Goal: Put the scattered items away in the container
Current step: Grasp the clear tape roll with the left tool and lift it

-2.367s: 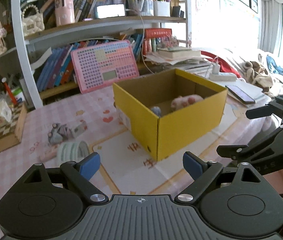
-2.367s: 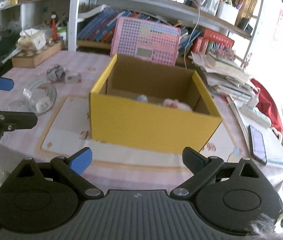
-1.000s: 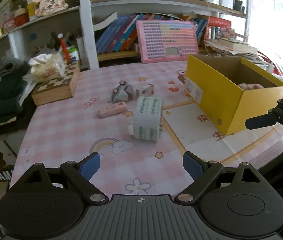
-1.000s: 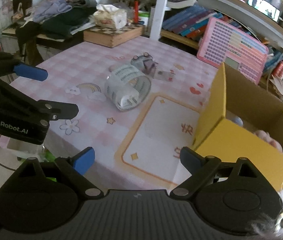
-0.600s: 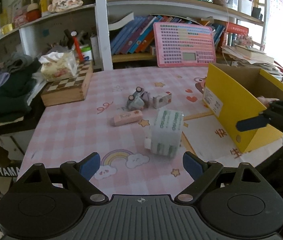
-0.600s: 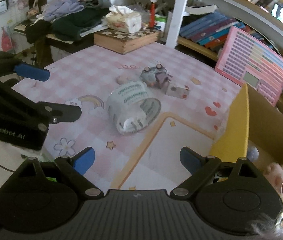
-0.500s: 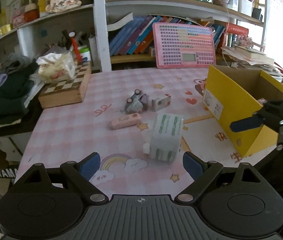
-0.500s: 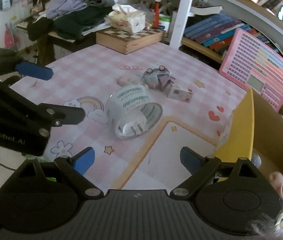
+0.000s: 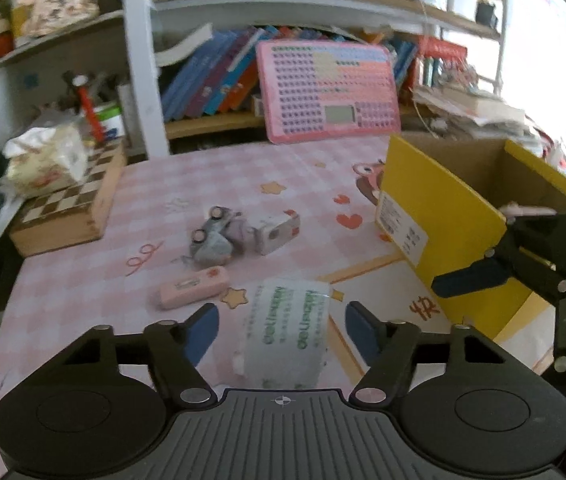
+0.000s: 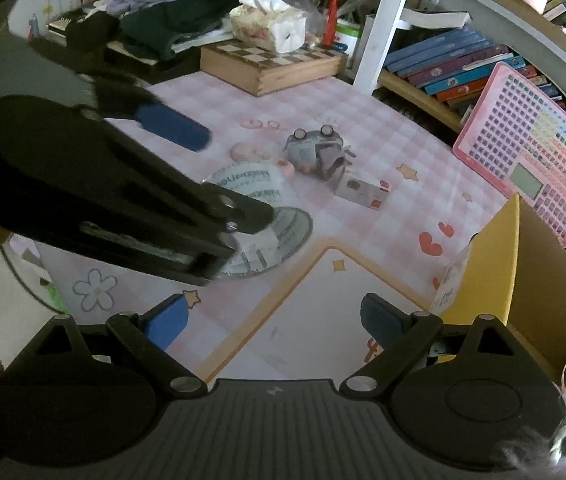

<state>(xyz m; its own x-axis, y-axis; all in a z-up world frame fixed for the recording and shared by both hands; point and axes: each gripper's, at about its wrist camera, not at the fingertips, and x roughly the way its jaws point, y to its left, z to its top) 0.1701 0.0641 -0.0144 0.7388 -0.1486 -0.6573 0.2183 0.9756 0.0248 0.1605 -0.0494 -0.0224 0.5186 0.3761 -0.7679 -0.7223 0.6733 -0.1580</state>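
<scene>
The left gripper (image 9: pixel 279 330) hung wide open with the tape roll (image 9: pixel 287 336) lying between its 2 blue pads (image 9: pixel 201 332), untouched. The right gripper (image 10: pixel 273 322) was also wide open and empty, the yellow box (image 10: pixel 483 276) just beside its right finger.

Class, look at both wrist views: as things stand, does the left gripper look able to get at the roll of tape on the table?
Probably yes. The left gripper has its jaws open on either side of the tape roll, with nothing between them. The pink eraser lies clear to one side, and the right gripper hangs apart by the yellow box.
</scene>
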